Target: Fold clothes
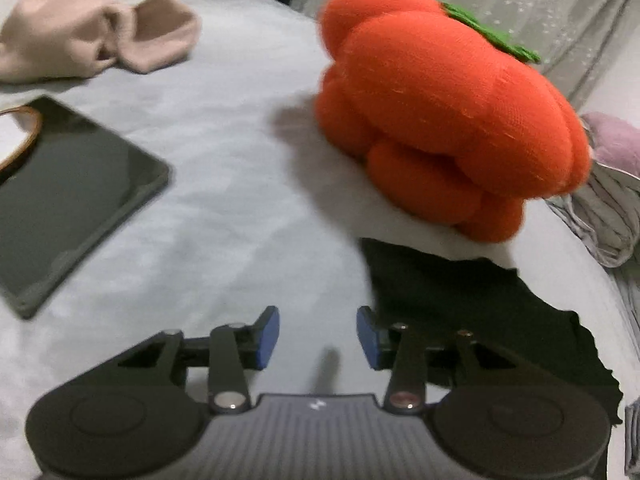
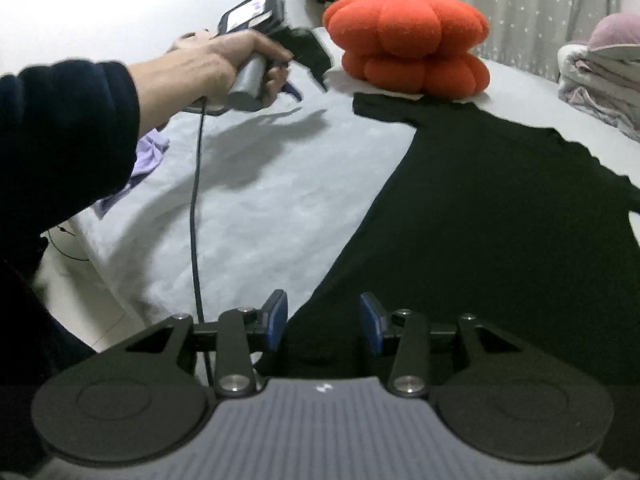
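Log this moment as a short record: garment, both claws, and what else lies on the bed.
surface: bed sheet, pale grey
garment: black T-shirt, spread flat, one sleeve reaching toward the cushion
left claw: open, nothing between the pads, sheet below
right claw: open, nothing gripped, over the shirt's near edge
cushion: orange pumpkin cushion, past the shirt
other items: dark tablet; beige garment, crumpled

Bare sheet (image 1: 224, 208) is lying open ahead of the left jaws. A tablet (image 1: 68, 196) is blocking their left, a pumpkin cushion (image 1: 444, 112) crowding ahead-right.
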{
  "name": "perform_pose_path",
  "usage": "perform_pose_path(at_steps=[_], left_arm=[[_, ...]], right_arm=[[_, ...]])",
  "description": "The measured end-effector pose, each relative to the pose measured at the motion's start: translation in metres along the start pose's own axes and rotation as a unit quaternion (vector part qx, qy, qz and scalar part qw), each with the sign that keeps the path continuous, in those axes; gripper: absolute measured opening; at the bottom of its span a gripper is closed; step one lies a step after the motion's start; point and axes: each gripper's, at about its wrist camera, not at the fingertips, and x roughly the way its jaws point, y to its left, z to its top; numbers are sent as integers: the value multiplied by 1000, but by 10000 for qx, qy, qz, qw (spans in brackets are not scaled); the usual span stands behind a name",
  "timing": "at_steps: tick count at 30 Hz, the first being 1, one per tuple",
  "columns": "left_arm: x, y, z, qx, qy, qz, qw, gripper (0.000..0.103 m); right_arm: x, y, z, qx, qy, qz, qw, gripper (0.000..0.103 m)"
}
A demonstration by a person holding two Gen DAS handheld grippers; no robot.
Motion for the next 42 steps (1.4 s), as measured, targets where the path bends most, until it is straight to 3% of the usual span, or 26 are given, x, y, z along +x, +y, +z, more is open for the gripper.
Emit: perform_pose_path(at_steps=[5, 9, 13, 16, 17, 18, 23, 28, 37, 42], left_arm=[[27, -20, -9, -149, 215, -258, 9993, 50], [38, -30, -14, -115, 100, -86, 9998, 51], [40, -35, -15, -161, -28, -42, 9999, 48], [42, -37, -16, -81, -102, -12, 9999, 33], [44, -38, -17, -16, -90, 42, 9999, 13], [46, -38, -18, 23, -59, 65, 10000, 2], [44, -36, -17, -24, -138, 27, 9999, 1], [35, -25, -12, -276, -246, -72, 9993, 1], [33, -23, -11, -311, -238, -56, 9992, 1], [31, -23, -11, -233, -271, -47, 9993, 1]], right_arm=[[10, 4, -8, -197, 92, -52, 9998, 42], [12, 2, -13, -225, 155, -40, 9996, 37], [13, 3, -15, -216, 83, -119, 9997, 22], [10, 2, -16, -135, 46, -199, 9997, 14], [11, 0, -16, -91, 50, -191, 9998, 13], [11, -2, -16, -52, 54, -185, 9998, 10], [10, -9, -16, 136, 59, -97, 9998, 3], [-1, -13, -15, 147, -196, -39, 9997, 2], [-11, -25, -12, 286, -365, 71, 9989, 2], [-7, -34, -12, 446, -268, 66, 9986, 2]])
